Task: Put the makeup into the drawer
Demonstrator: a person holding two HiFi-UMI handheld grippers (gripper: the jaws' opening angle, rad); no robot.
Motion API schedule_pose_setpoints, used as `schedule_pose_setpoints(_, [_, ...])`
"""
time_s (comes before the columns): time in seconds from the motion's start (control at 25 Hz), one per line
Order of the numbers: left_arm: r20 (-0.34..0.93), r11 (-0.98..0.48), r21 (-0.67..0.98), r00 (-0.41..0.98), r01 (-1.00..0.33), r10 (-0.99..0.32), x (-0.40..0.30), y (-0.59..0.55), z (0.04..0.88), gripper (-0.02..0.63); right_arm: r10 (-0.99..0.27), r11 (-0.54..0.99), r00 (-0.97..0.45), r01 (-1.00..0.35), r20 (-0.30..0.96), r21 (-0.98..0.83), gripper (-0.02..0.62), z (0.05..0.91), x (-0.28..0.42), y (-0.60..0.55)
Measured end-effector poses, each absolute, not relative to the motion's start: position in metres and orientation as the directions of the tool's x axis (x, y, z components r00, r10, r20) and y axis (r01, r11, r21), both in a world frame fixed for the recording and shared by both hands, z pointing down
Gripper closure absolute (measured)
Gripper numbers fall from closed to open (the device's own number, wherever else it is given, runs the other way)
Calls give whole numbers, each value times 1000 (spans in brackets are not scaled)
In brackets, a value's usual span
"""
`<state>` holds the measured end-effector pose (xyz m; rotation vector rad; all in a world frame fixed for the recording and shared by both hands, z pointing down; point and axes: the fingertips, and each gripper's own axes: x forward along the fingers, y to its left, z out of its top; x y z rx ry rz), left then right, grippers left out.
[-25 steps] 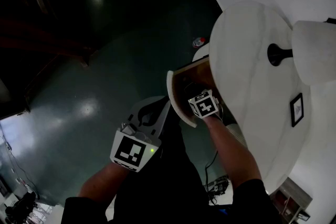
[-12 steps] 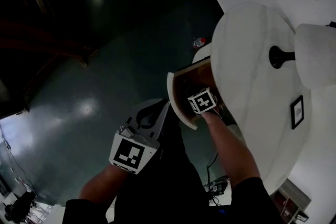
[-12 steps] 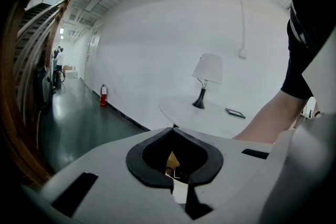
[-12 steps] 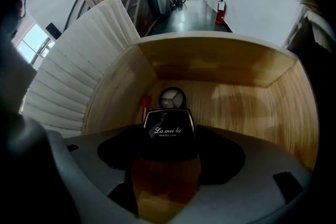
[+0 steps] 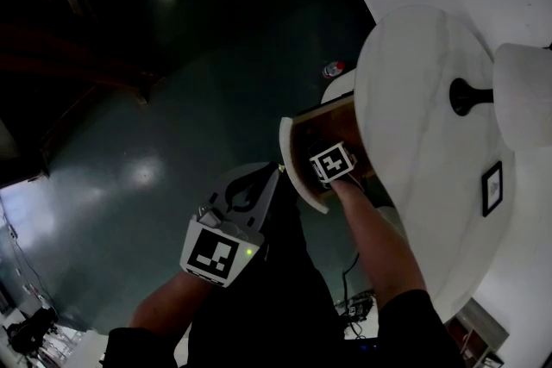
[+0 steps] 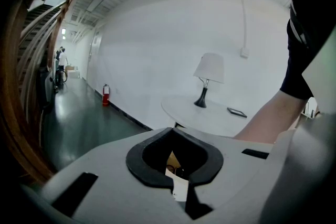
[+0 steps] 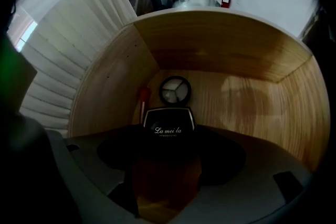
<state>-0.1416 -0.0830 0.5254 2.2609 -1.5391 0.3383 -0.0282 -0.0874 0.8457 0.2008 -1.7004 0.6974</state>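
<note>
The table's curved wooden drawer (image 5: 299,178) stands pulled out. My right gripper (image 5: 332,161) reaches down into it, its jaws hidden under the marker cube. In the right gripper view, the right gripper (image 7: 169,136) is shut on a black powder compact (image 7: 169,124) low over the drawer floor (image 7: 247,97). A round compact (image 7: 175,90) and a red lipstick (image 7: 143,100) lie on the floor just beyond it. My left gripper (image 5: 269,177) hangs shut and holds nothing, left of the drawer and close to my body. Its jaws (image 6: 173,134) point toward the table.
The round white table (image 5: 423,125) carries a lamp (image 5: 517,95) and a small picture frame (image 5: 492,188). A fire extinguisher (image 5: 331,69) stands on the dark floor by the wall. The drawer's wooden walls (image 7: 210,50) curve closely around the right gripper.
My right gripper has edged a little farther into the drawer with the compact. The left gripper has hardly moved.
</note>
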Motion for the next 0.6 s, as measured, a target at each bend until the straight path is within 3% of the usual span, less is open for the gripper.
schedule_pose_setpoints(0.28, [404, -315, 181, 362, -932, -840, -143, -77, 524, 595, 230, 802, -282, -486, 931, -346, 318, 843, -34, -89])
schedule_pose_setpoints(0.44, [392, -320, 184, 368, -929, -843, -140, -76, 516, 595, 101, 846, -230, -493, 968, -205, 319, 828, -17, -112])
schedule_pose_setpoints(0.6, [364, -326, 192, 376, -926, -852, -138, -74, 497, 595, -1, 860, -271, -492, 962, -138, 319, 795, -19, -119])
